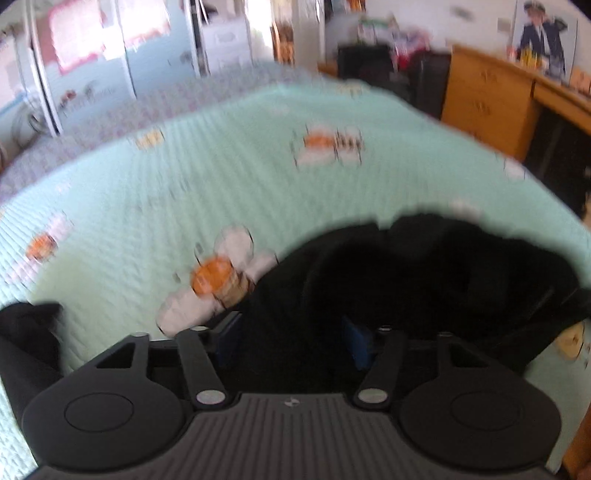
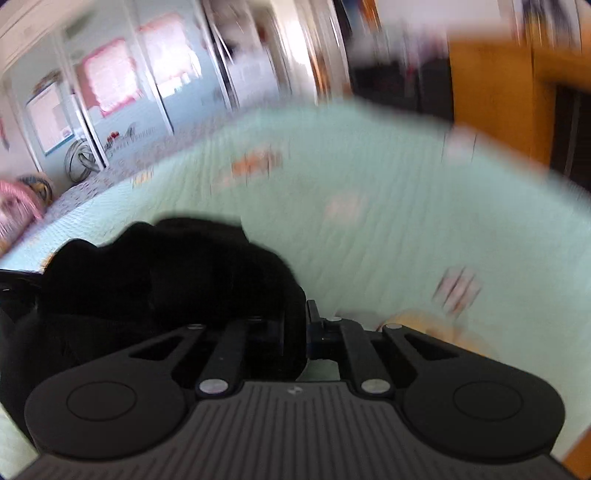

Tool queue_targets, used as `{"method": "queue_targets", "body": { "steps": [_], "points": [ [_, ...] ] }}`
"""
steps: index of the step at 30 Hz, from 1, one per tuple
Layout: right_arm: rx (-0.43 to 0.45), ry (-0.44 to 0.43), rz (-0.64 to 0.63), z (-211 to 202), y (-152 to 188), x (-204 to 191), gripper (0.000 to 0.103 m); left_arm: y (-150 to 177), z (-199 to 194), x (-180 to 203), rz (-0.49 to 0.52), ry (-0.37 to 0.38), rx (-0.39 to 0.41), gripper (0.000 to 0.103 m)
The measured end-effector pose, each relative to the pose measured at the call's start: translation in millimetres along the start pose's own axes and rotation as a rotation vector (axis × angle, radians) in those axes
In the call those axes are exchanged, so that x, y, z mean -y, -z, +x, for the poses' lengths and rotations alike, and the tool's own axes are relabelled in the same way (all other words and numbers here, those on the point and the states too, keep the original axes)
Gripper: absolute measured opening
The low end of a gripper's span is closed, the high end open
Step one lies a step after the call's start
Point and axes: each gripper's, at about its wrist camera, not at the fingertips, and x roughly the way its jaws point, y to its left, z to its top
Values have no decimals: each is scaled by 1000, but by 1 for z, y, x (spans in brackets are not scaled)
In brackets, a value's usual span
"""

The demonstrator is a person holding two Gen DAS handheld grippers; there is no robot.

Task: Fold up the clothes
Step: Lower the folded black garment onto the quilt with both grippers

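Black garment (image 1: 424, 280) bunched between left hand-held gripper (image 1: 291, 338) fingers.

A big bed (image 1: 229, 177) is covered with a soft green blanket (image 1: 184, 206) that has orange and white pictures on it. Past the bed stand pale blue closet doors (image 1: 92, 59) with pink patches. On the right is a wooden dresser (image 1: 487, 96). A picture of someone in a dark uniform (image 1: 539, 33) leans on the wall above it.
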Motion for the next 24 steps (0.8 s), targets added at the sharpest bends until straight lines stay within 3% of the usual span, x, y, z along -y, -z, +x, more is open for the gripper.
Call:
{"method": "queue_targets", "body": {
  "steps": [1, 3, 6, 9, 13, 16, 19, 21, 24],
  "points": [
    [55, 7, -44, -15, -5, -5, 10, 4, 4, -1, -15, 3, -24, 27],
    [157, 17, -144, -43, -15, -18, 10, 9, -1, -3, -72, 38, -22, 14],
    [292, 9, -274, -81, -33, -38, 10, 8, -29, -1, -95, 37, 65, 10],
    [360, -86, -275, -108, -57, -50, 10, -12, -77, -14, -134, -22, 226, 10],
    [369, -276, -156, -127, -95, -50, 10, -52, -159, -44, -182, -115, 472, 10],
    [373, -420, -61, -136, -122, -56, 10, -78, -209, -56, -151, -155, 575, 9],
    [374, -529, 49, -140, -146, -57, 10, -95, -240, -61, -133, -172, 628, 9],
    [355, -561, 86, -138, -157, -57, 11, -103, -257, -62, -114, -181, 659, 9],
    [280, -500, 64, -125, -159, -57, 11, -109, -263, -49, -74, -159, 656, 9]
  ]
}}
